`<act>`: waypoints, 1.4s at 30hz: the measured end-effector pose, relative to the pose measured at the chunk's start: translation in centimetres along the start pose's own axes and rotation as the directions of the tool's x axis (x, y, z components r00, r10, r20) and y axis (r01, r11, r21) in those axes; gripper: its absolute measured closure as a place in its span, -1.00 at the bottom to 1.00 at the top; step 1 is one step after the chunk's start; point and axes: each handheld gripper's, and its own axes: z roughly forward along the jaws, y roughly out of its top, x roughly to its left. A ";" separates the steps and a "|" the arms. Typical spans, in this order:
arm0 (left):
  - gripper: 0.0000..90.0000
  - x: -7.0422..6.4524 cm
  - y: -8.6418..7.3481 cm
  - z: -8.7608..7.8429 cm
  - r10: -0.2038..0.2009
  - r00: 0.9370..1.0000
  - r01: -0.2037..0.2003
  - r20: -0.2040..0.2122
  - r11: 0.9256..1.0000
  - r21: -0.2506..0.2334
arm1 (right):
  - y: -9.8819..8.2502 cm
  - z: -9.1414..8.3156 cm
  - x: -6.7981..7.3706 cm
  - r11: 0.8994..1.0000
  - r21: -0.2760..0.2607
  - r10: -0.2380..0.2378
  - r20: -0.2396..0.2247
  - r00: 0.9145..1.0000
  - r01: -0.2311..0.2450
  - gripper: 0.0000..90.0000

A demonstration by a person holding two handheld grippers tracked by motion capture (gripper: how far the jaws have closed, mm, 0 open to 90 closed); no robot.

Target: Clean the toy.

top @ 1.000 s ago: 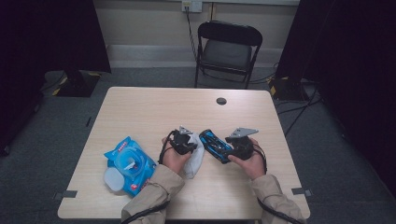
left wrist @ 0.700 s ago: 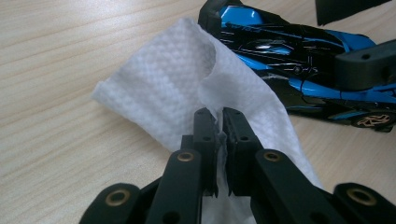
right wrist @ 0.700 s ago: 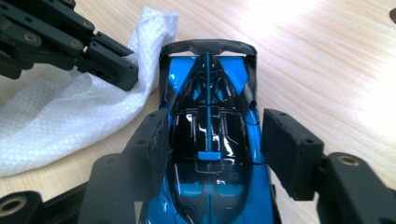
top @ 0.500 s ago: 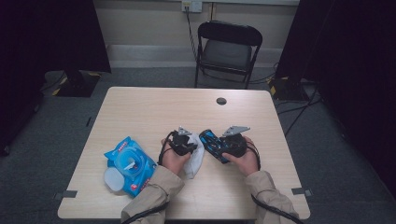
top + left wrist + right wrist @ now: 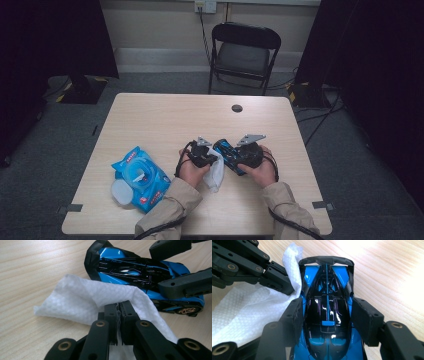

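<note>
A blue and black toy car lies on the table between the pads of my right gripper. Its jaws have just been closing, and they now press on the car's two sides. My left gripper is shut on a white wipe, which drapes against the car's side. In the high view both grippers sit close together at the table's front middle: left gripper, car, right gripper, with the wipe hanging below them.
A blue pack of wipes with its lid open lies at the front left of the wooden table. A small black disc sits near the far edge. A black folding chair stands behind the table.
My right gripper has edged a little left along the car, closer to the left gripper, and its jaws have narrowed onto the car. The left gripper and the wipe have stayed in place.
</note>
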 end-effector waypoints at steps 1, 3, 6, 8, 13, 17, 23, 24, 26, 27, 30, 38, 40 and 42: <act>0.92 0.0 0.0 0.0 0.000 1.000 0.000 0.006 1.000 0.002 | 0.0 0.0 0.0 1.000 0.000 0.005 0.001 1.000 -0.005 -0.03; 0.93 -0.2 -0.1 0.0 0.007 1.000 -0.007 0.008 1.000 0.004 | 0.0 0.0 0.1 1.000 0.003 0.007 0.005 1.000 -0.007 -0.03; 0.93 -0.5 0.0 0.1 0.019 1.000 -0.019 0.015 1.000 0.010 | 0.1 0.0 0.0 1.000 0.005 0.017 0.007 1.000 -0.017 -0.03; 0.93 -0.7 0.0 0.1 0.024 1.000 -0.024 0.009 1.000 0.010 | 0.1 0.0 0.0 1.000 0.006 0.016 0.008 1.000 -0.016 -0.03; 0.94 -0.9 -0.4 0.2 -0.005 0.998 0.005 0.056 1.000 0.000 | 0.2 0.0 0.0 1.000 0.010 0.017 0.006 1.000 -0.017 -0.02; 0.94 -1.5 -0.3 0.3 0.021 0.999 -0.021 0.044 1.000 0.015 | 0.2 0.1 0.0 1.000 0.005 0.022 0.006 1.000 -0.022 -0.02; 0.94 -2.3 -0.3 0.4 0.037 0.998 -0.038 0.054 0.999 0.017 | 0.1 0.1 0.0 1.000 0.000 0.025 0.007 1.000 -0.025 -0.02; 0.94 -2.5 -0.3 0.4 0.042 0.998 -0.043 0.053 0.999 0.019 | 0.1 0.1 0.0 1.000 -0.001 0.025 0.008 1.000 -0.025 -0.02; 0.94 -2.9 -0.4 0.5 0.053 0.997 -0.054 0.063 0.998 0.022 | 0.1 0.1 0.1 1.000 -0.001 0.025 0.010 1.000 -0.025 -0.02; 0.94 -3.1 -0.4 0.5 0.057 0.996 -0.059 0.063 0.998 0.023 | 0.0 0.1 0.1 1.000 -0.003 0.027 0.010 1.000 -0.027 -0.02; 0.94 -3.7 -0.5 0.6 0.067 0.996 -0.068 0.064 0.998 0.019 | -0.1 0.0 0.1 1.000 -0.009 0.030 0.010 1.000 -0.030 -0.03; 0.95 -5.1 -0.7 0.7 0.108 0.991 -0.111 0.073 0.993 0.030 | -0.2 -0.1 0.0 0.999 -0.011 0.041 0.007 0.999 -0.041 -0.03; 0.95 -5.4 -0.9 0.7 0.119 0.990 -0.121 0.076 0.992 0.024 | -0.3 0.0 0.0 0.999 -0.017 0.040 0.008 0.999 -0.040 -0.03; 0.95 -5.8 -0.9 0.8 0.120 0.989 -0.123 0.086 0.992 0.023 | -0.3 -0.1 0.0 0.999 -0.019 0.043 0.005 0.999 -0.043 -0.03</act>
